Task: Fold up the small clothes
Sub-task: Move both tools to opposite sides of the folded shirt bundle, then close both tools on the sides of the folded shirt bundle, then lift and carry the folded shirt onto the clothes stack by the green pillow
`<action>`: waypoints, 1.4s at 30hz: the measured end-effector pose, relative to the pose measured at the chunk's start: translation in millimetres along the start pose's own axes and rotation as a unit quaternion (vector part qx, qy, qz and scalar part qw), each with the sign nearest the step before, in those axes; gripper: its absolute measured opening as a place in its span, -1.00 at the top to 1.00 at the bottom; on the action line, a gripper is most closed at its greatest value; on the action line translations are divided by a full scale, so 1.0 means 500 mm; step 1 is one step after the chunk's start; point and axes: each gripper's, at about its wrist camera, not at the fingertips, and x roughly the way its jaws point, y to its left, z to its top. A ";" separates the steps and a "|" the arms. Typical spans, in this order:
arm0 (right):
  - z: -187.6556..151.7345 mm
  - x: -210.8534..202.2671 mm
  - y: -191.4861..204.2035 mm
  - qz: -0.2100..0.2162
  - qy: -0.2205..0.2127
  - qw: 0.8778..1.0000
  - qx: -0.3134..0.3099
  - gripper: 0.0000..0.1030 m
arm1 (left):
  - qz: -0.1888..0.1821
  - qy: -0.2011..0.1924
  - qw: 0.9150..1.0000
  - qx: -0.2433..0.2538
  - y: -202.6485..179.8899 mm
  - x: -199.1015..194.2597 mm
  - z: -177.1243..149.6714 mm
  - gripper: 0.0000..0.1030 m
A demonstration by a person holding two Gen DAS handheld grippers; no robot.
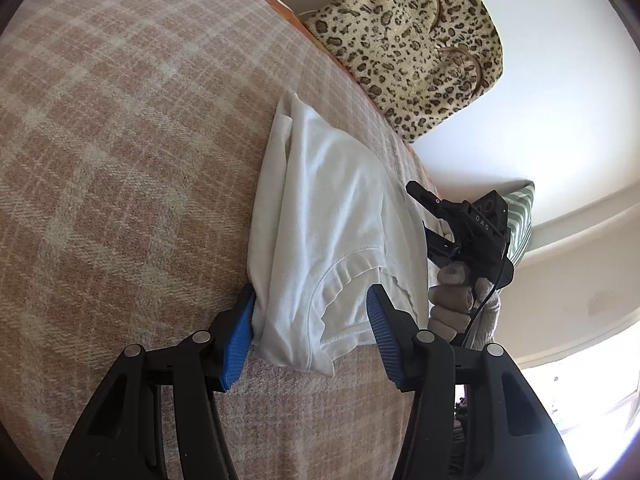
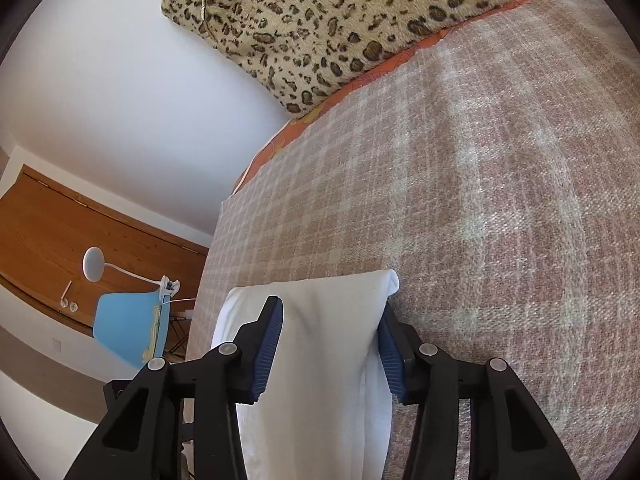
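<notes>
Where the left wrist view looks down its own fingers, we see a white T-shirt (image 1: 328, 216), folded into a long strip, lying on a bed covered by a pink-and-cream checked blanket (image 1: 120, 160). The shirt runs from the centre of the frame down to the lower middle. The left gripper (image 1: 312, 312) has its jaws spread wide, one blue pad touching the strip's left edge and the other resting over the hem on the right; nothing is pinched. At the right of this frame the right gripper (image 1: 448, 224) appears only in part, and the gloved hand (image 1: 452, 300) holding it is half hidden behind the shirt's edge, so its fingertips cannot be made out here.

In the right wrist view, the shirt fills the lower middle of the frame and is cut off by the bottom edge. The right gripper's jaws stand apart on either side of the cloth, released rather than clamped. A leopard-print cushion (image 2: 320, 20) sits at the top of the frame beyond the blanket. In the lower left we see a blue chair (image 2: 132, 328) and a white lamp (image 2: 94, 264), small and distorted.
</notes>
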 end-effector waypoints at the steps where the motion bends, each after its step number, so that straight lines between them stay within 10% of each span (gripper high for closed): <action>1: 0.001 0.003 0.002 -0.001 -0.001 1.000 -0.002 0.09 | 0.001 -0.001 1.000 -0.001 -0.001 0.003 0.001 -0.01; 8: 0.000 0.016 0.000 -0.008 0.002 1.000 0.002 0.50 | 0.054 -0.006 0.998 0.031 -0.009 0.018 0.000 0.73; 22: -0.009 0.004 0.086 -0.089 -0.022 0.993 -0.078 0.84 | 0.135 -0.038 0.977 0.161 -0.084 0.025 -0.014 0.81; 42: -0.027 -0.054 0.173 -0.084 -0.054 0.987 -0.123 0.87 | 0.129 -0.069 0.961 0.234 -0.170 0.014 -0.054 0.83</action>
